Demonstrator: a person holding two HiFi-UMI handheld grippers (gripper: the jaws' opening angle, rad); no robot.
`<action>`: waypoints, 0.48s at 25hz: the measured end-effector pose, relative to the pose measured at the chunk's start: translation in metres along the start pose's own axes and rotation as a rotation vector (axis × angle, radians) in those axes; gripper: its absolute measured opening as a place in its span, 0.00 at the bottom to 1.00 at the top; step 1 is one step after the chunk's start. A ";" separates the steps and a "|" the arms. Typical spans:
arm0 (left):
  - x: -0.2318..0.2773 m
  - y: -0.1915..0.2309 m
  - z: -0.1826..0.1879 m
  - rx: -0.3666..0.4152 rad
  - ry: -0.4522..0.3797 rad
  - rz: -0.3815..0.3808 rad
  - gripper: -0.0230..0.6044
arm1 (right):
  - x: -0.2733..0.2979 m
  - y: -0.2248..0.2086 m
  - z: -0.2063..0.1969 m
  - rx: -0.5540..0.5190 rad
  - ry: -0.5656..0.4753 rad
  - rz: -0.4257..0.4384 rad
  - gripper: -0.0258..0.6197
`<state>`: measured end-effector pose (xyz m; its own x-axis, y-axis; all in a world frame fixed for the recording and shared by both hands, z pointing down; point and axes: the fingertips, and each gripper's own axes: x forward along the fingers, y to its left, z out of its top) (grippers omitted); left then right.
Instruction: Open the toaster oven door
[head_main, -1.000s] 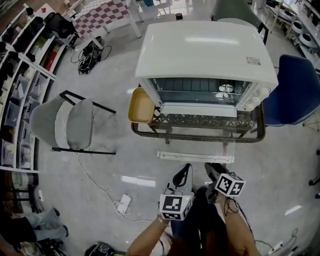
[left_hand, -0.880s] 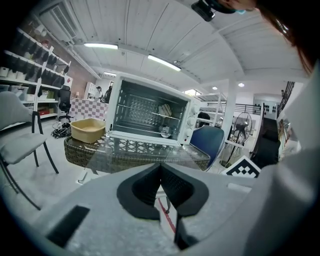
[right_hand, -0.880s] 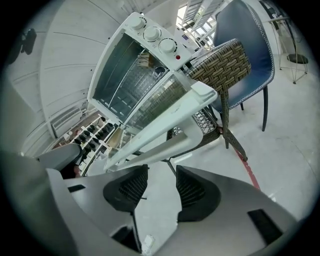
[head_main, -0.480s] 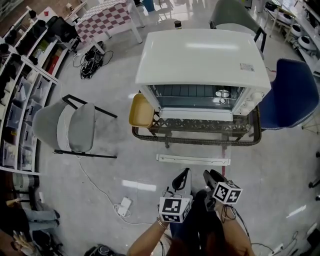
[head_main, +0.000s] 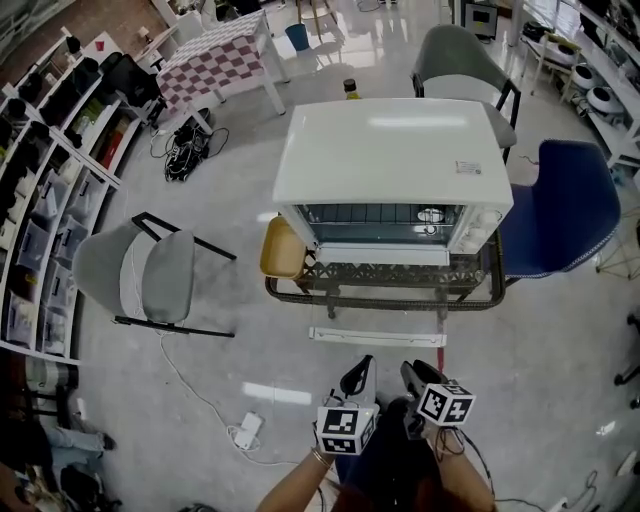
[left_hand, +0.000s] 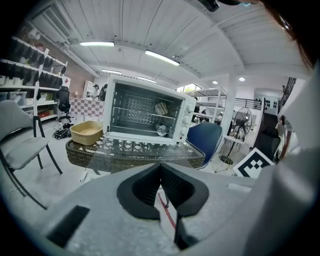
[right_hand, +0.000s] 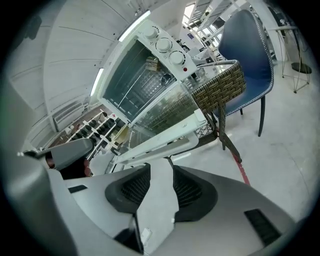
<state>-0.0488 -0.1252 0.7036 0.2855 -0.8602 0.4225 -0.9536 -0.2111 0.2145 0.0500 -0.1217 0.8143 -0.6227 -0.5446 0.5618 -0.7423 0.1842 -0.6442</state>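
Toaster oven (head_main: 392, 150): white, centred on a wicker-rimmed glass-top table (head_main: 300, 293), front facing the near side. Door (head_main: 380, 312): glass, fully down, approx. level, projecting past the near table edge; white bar handle (head_main: 375, 337) at its near end. Cavity exposed; wire rack visible inside. Control knobs (right_hand: 165, 45) on the right of the front.

Left gripper (head_main: 358, 372): near side, below the handle in head view. Pads meet at the tips, nothing between them. Clear of the door.

Right gripper (head_main: 412, 375): beside the left unit, to its right. Jaws part-open with a clear gap, have just been closing, nothing gripped. Handle lies just beyond the tips in right gripper view, no contact.

Adjacent items: yellow tub (head_main: 283, 248) on the table left of the oven; blue chair (head_main: 555, 210) right; grey chair (head_main: 150, 275) left.
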 end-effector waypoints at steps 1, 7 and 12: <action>-0.001 -0.002 0.002 0.000 0.000 0.001 0.06 | -0.003 0.001 0.001 -0.002 -0.001 0.001 0.24; -0.009 -0.011 0.017 -0.004 -0.006 0.005 0.06 | -0.018 0.013 0.010 -0.042 -0.004 0.001 0.22; -0.014 -0.017 0.029 0.002 -0.007 0.008 0.06 | -0.028 0.024 0.021 -0.055 -0.012 0.012 0.21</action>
<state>-0.0397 -0.1227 0.6685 0.2771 -0.8652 0.4179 -0.9561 -0.2051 0.2092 0.0552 -0.1192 0.7722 -0.6291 -0.5520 0.5473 -0.7472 0.2355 -0.6214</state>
